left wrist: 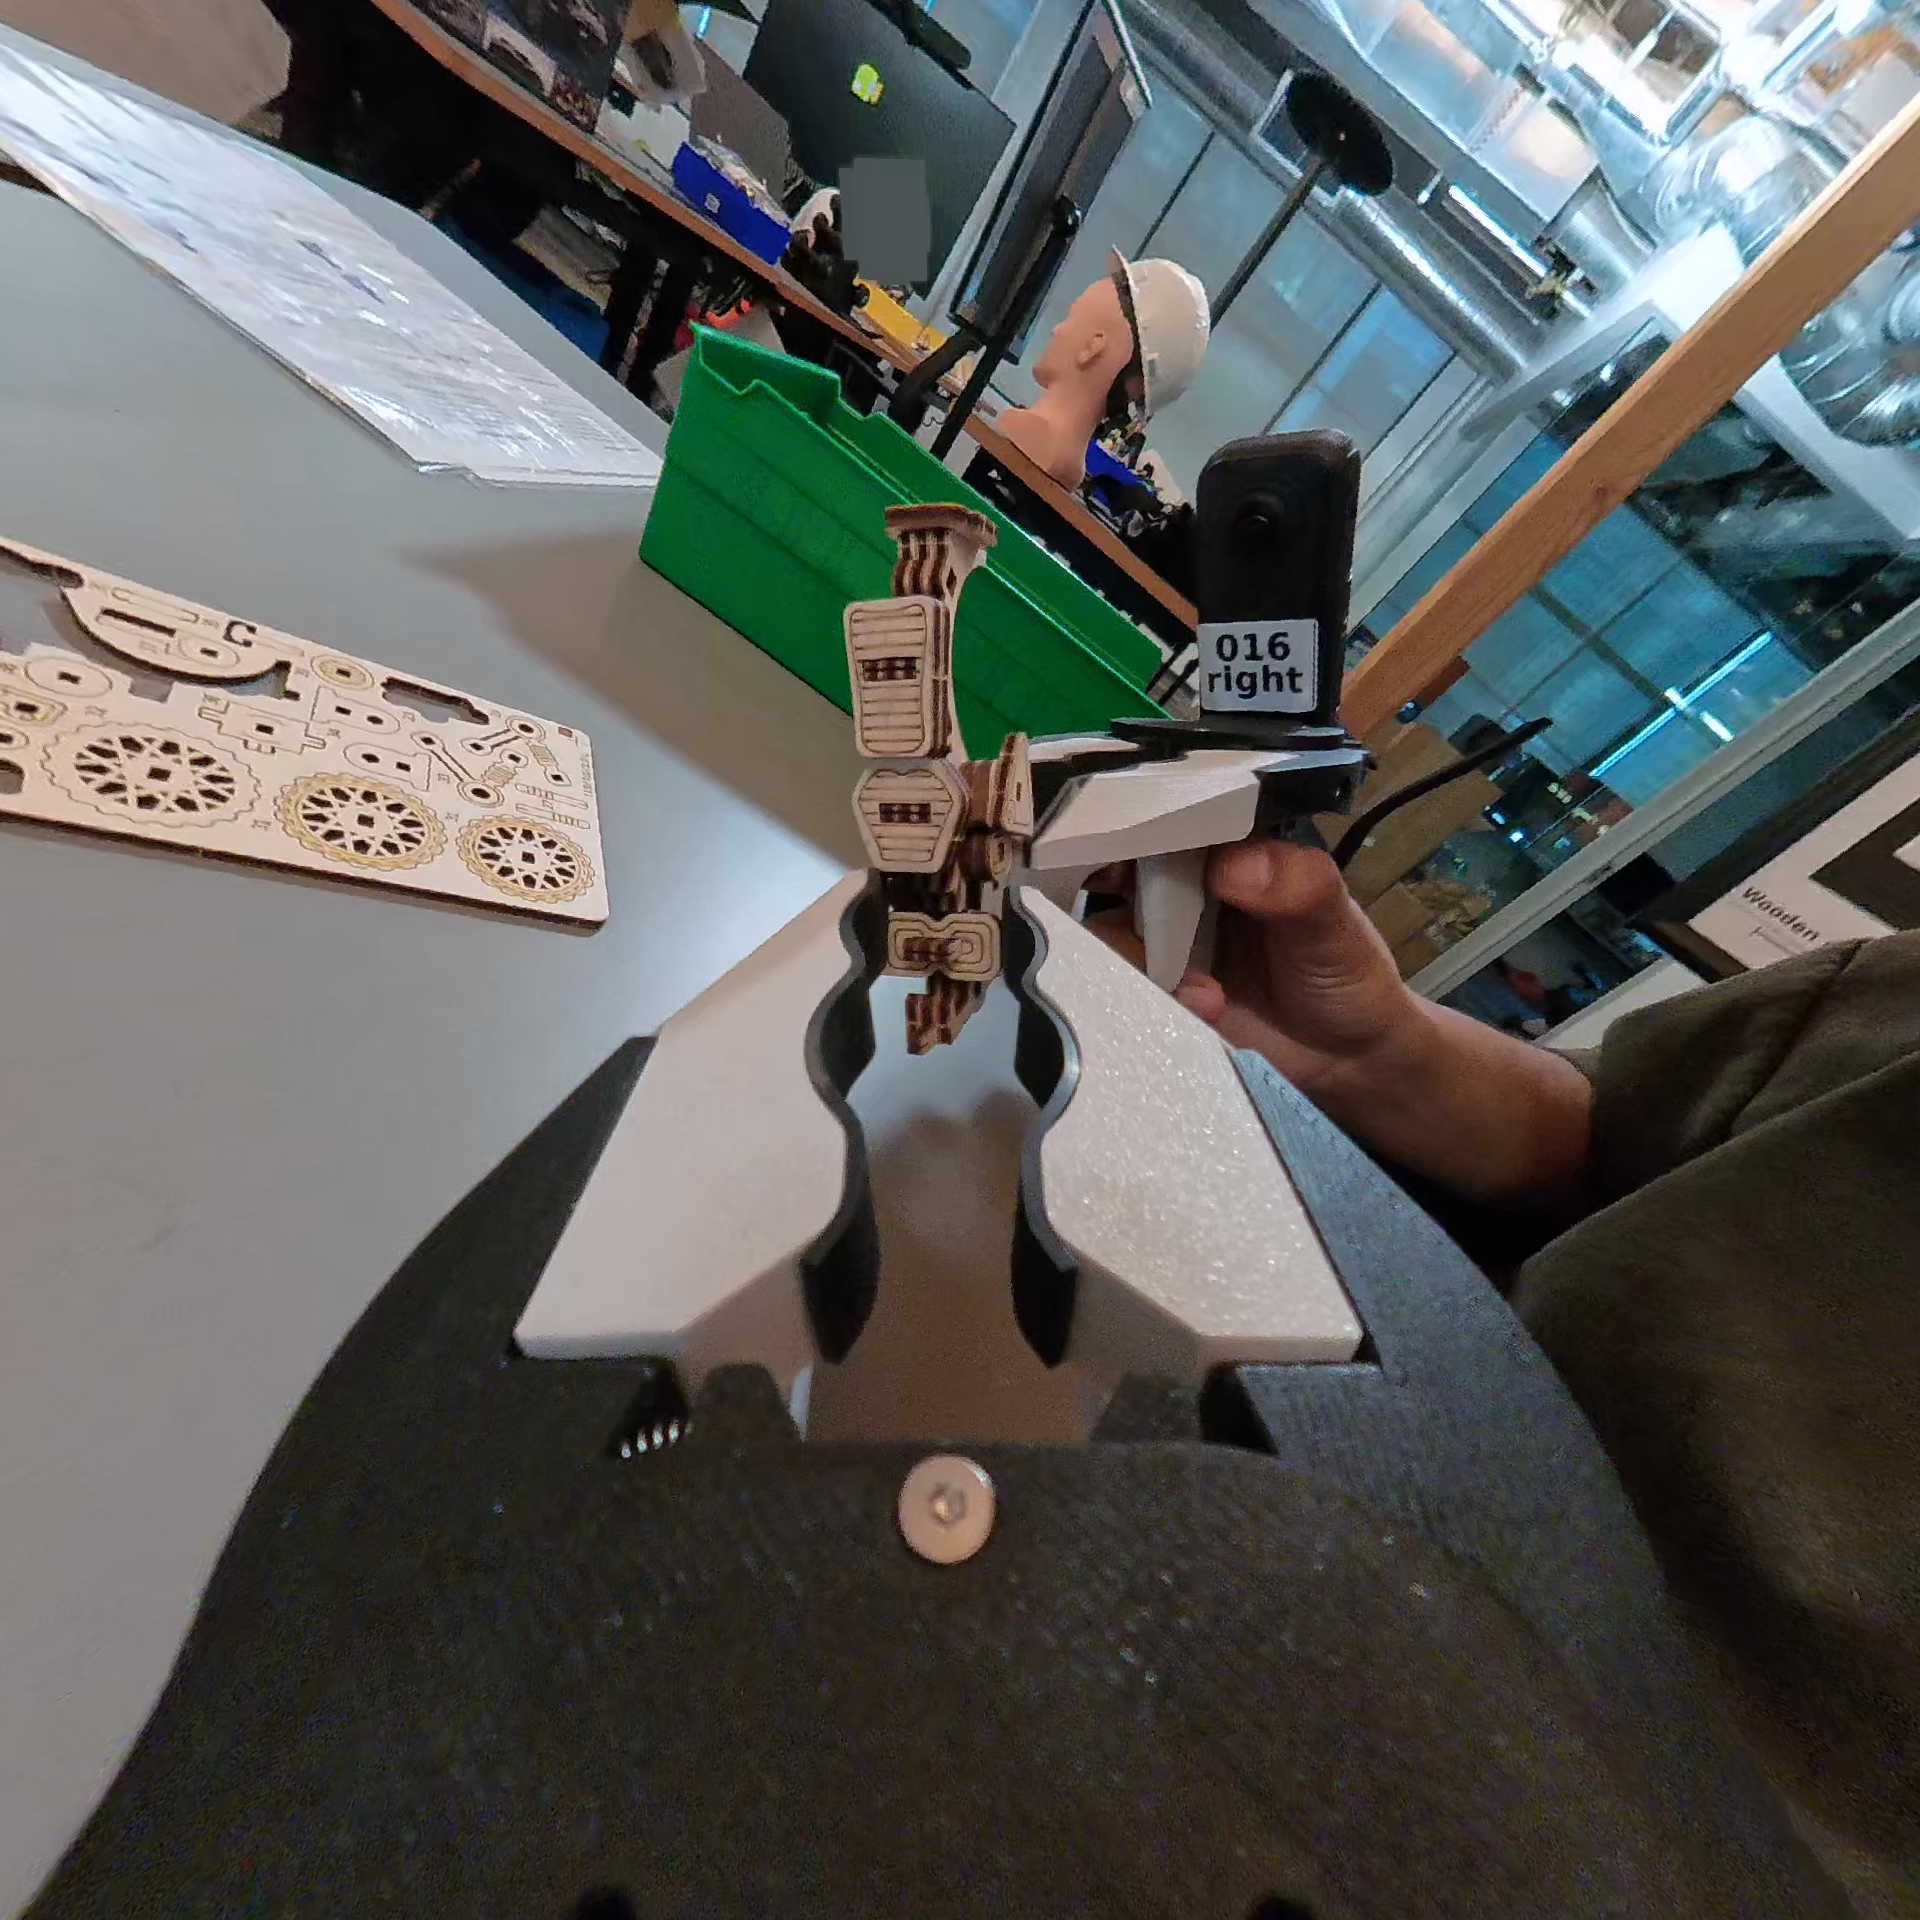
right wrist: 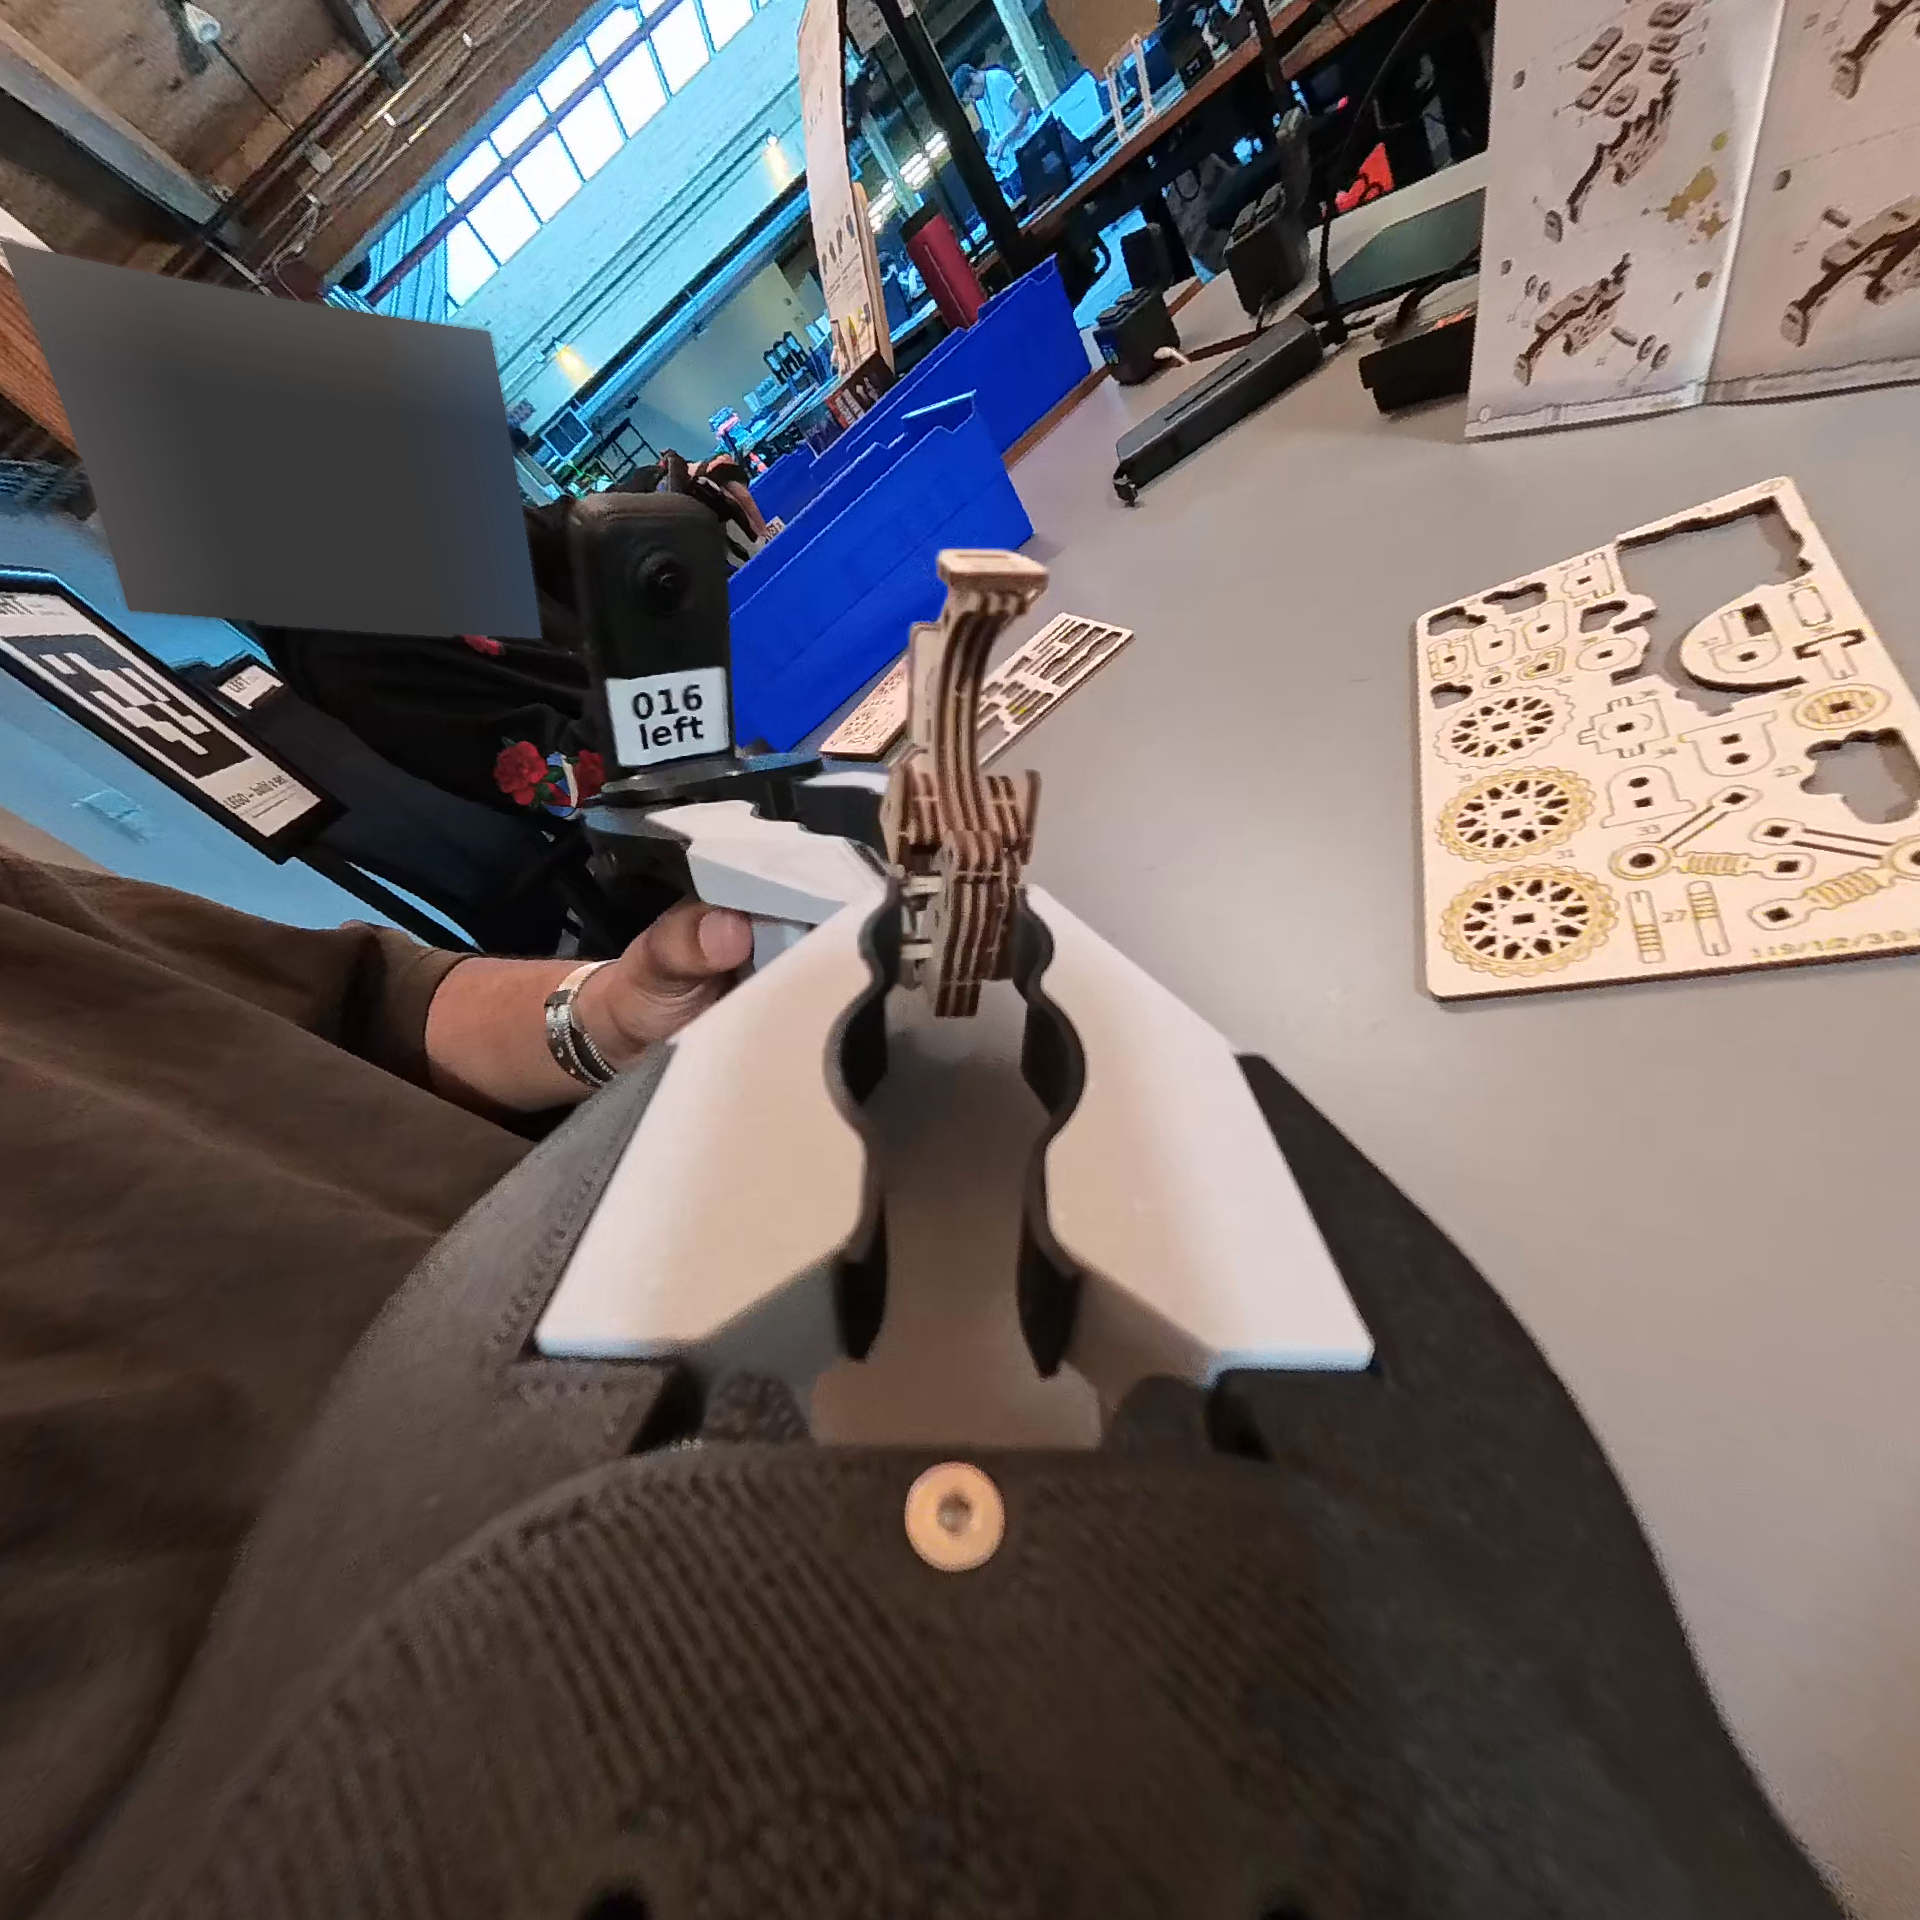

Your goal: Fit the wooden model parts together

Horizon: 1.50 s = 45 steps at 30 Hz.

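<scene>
So, closest to me in the left wrist view, the left gripper (left wrist: 940, 951) has its jaws pinched on the lower end of the wooden model assembly (left wrist: 925, 769), which stands upright in mid-air above the grey table (left wrist: 312, 1143). The right gripper (left wrist: 1023, 800) comes in from the side, and in the right wrist view its jaws clamp the same assembly (right wrist: 961, 831) low down, right beside the left gripper (right wrist: 831, 862). I think the right one also carries a small part it's pushing on, but that joint is too cluttered for me to be sure.

What worries me: both tools grab one thin layered stack, so if I twist one wrist against the other, the plies could split or the curved top could snap. Too light a squeeze and the whole thing slips and drops to the table.

Room-wise I'm okay. The punched part sheet (right wrist: 1662, 748) lies flat and well apart on one side, with the instruction sheet (right wrist: 1704, 197) standing beyond it. The green bin (left wrist: 831, 540) sits behind the assembly near the table edge, so I'd avoid pushing forward.
</scene>
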### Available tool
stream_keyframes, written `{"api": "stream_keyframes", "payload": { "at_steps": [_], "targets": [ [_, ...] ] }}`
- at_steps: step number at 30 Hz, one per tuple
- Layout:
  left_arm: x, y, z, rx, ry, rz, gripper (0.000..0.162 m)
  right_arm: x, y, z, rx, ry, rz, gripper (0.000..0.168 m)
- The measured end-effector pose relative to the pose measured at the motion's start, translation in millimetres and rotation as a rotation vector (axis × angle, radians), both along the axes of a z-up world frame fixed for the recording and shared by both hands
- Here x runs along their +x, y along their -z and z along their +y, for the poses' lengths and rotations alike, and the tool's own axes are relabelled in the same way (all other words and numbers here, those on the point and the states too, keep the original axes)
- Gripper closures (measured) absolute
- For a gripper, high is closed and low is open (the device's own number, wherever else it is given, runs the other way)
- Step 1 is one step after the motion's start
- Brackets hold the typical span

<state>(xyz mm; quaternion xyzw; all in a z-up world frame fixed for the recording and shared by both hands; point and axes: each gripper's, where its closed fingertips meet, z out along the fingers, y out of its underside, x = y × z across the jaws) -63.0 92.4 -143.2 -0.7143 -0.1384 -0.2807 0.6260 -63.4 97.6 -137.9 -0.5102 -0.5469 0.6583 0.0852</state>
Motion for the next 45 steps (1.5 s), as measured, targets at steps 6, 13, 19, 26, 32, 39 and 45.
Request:
{"api": "stream_keyframes", "payload": {
  "at_steps": [6, 13, 19, 26, 32, 39, 45],
  "targets": [
    [0, 2, 0, -0.013, -0.009, 0.031, 0.143, 0, 2, 0, 0.010, -0.001, -0.010, 0.153],
    [0, 5, 1, -0.020, -0.023, 0.068, 0.142, -1, 5, 1, 0.018, 0.007, -0.025, 0.154],
    [0, 6, 2, -0.014, -0.026, 0.063, 0.142, -1, 5, 2, 0.051, 0.028, -0.025, 0.154],
    [0, 2, 1, 0.004, -0.023, 0.070, 0.142, -1, 1, 1, 0.086, 0.040, -0.003, 0.155],
    [5, -16, -6, 0.117, 0.018, 0.112, 0.143, 5, -19, -6, 0.159, 0.022, 0.137, 0.158],
    [22, -42, -20, 0.315, 0.056, 0.355, 0.143, 19, -38, -22, 0.294, -0.027, 0.305, 0.149],
    [30, -50, -26, 0.416, 0.058, 0.436, 0.143, 26, -47, -28, 0.439, -0.010, 0.418, 0.153]
  ]
}}
